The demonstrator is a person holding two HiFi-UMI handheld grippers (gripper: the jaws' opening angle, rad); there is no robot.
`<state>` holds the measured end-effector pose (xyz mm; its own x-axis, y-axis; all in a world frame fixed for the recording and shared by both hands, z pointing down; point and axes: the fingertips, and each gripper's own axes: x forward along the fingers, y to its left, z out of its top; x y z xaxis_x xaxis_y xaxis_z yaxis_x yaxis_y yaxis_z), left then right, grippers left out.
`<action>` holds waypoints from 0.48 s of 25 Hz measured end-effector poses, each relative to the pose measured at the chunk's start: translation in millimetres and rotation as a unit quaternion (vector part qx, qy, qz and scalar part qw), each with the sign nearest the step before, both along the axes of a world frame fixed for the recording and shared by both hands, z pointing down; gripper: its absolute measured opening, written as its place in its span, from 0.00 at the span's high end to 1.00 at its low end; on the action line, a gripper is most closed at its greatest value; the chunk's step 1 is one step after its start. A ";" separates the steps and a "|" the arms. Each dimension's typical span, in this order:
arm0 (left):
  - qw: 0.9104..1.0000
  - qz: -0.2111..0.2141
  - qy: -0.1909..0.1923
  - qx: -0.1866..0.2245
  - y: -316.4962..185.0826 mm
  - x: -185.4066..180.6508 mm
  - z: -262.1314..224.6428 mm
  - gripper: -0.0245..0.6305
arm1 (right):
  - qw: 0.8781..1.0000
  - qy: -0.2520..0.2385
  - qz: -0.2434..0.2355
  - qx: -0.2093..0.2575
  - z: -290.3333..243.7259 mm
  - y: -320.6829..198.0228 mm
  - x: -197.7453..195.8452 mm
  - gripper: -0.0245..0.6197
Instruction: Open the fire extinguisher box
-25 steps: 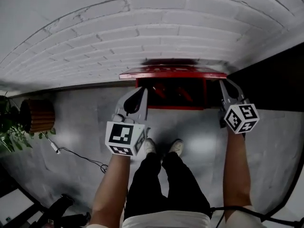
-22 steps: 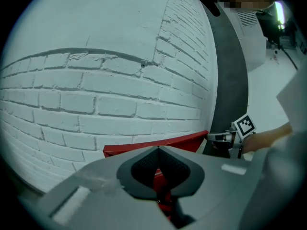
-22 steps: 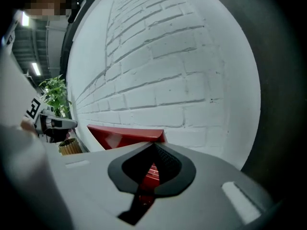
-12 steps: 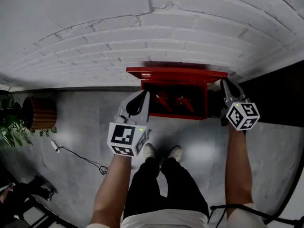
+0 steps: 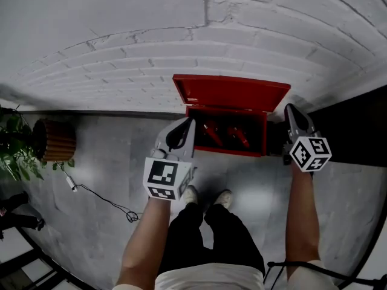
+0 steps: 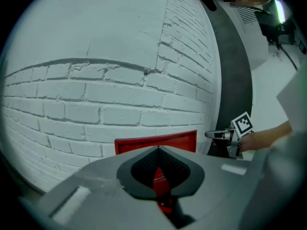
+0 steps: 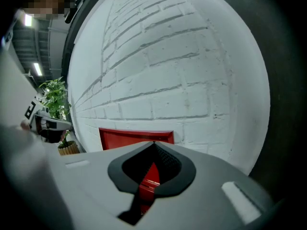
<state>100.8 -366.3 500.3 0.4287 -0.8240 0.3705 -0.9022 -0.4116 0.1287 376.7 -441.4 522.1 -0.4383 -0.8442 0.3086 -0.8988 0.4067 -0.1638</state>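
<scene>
Left gripper (image 5: 186,124) is closed tight, jaws together on nothing, its tips poised just in front of the left front corner of the fire extinguisher box (image 5: 225,151), and the right gripper (image 5: 291,110) mirrors it at the box's right end, also pinched shut and empty. The box sits on the grey floor (image 5: 109,162) at the foot of the white brick wall (image 5: 121,59), and its red lid (image 5: 233,93) is up and tipped back toward the bricks, so the opening looks done. Flanking the box like this probably lets either tool catch the lid if it drops. Inside lie two red extinguishers (image 5: 211,135), only partly in view below the rim. The hinge is out of sight, and there's no telling whether the lid leans on the wall or stands free; the right end wall is masked by the right gripper. From the left gripper (image 6: 158,150) itself only the lid's red edge shows over the jaws, with a sliver of red through the pad hollow, and the right gripper (image 7: 153,145) sees much the same. Off to the left a potted plant (image 5: 12,156) is cut by the frame
</scene>
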 end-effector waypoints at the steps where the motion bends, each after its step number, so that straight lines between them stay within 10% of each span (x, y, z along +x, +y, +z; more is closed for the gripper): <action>1: 1.000 0.001 0.000 0.001 0.0 0.7 -1.7 0.95 | 1.000 0.002 -0.003 0.003 -3.6 5.0 -2.9 0.95; 12: 0.999 -0.004 0.003 0.036 10.9 -11.1 -65.1 0.95 | 0.999 -0.014 -0.004 0.037 -75.4 66.7 -29.7 0.95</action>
<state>89.7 -355.4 435.2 0.4237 -0.8521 0.3072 -0.9050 -0.4127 0.1036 347.0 -374.7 446.7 -0.4530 -0.8605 0.2332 -0.8907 0.4262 -0.1579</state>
